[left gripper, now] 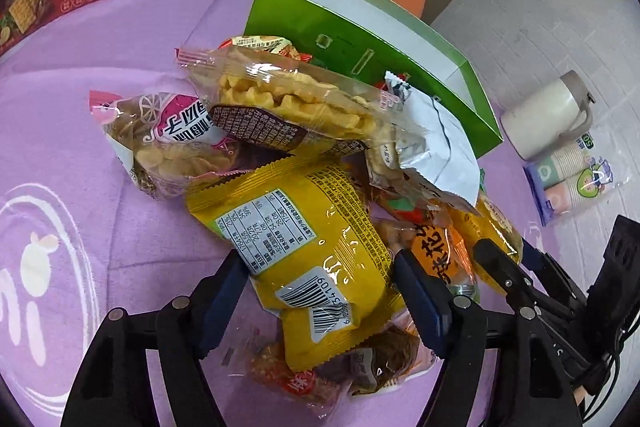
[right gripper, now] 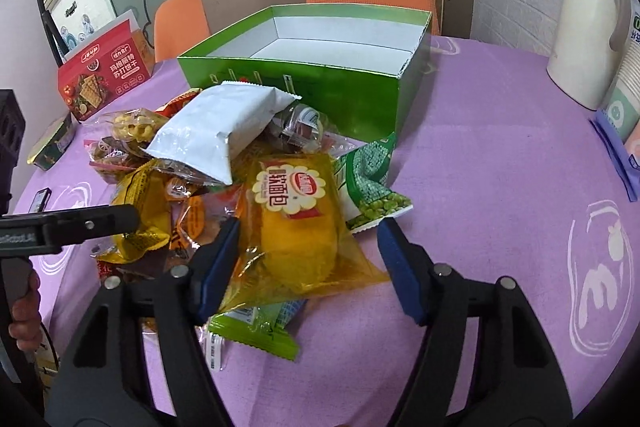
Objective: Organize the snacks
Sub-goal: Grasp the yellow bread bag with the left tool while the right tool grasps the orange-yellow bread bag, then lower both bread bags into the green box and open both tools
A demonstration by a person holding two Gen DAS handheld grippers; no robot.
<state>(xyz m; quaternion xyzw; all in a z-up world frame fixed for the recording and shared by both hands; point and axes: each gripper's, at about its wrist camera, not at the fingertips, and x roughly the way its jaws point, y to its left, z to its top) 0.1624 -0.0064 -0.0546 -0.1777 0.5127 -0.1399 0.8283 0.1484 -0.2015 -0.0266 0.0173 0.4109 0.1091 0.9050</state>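
A heap of snack packets (left gripper: 304, 163) is seen on a purple tablecloth (left gripper: 120, 27), directly against the near wall of an open green box (right gripper: 312, 83) whose white interior holds nothing visible. In the left wrist view, the left gripper (left gripper: 320, 287) is held with its fingers spread, one on each side of a yellow barcode packet (left gripper: 320, 247); contact with the packet cannot be confirmed. The box is shown at 1 o'clock of the heap. Only this view shows a clear waffle-biscuit bag (left gripper: 288, 103) and a pink-labelled bag (left gripper: 168, 143) at 10 o'clock.

In the right wrist view, the right gripper (right gripper: 308, 263) is likewise spread, straddling a clear yellow soft-bread packet (right gripper: 296, 223). The box stands at 12 o'clock. Only here are a green pea packet (right gripper: 368, 179) at 1 o'clock and the top of a white pouch (right gripper: 216, 131) at 11 o'clock shown. A red cracker box (right gripper: 100, 83) is seen at 10 o'clock and a cream jug (right gripper: 584, 35) at 2 o'clock
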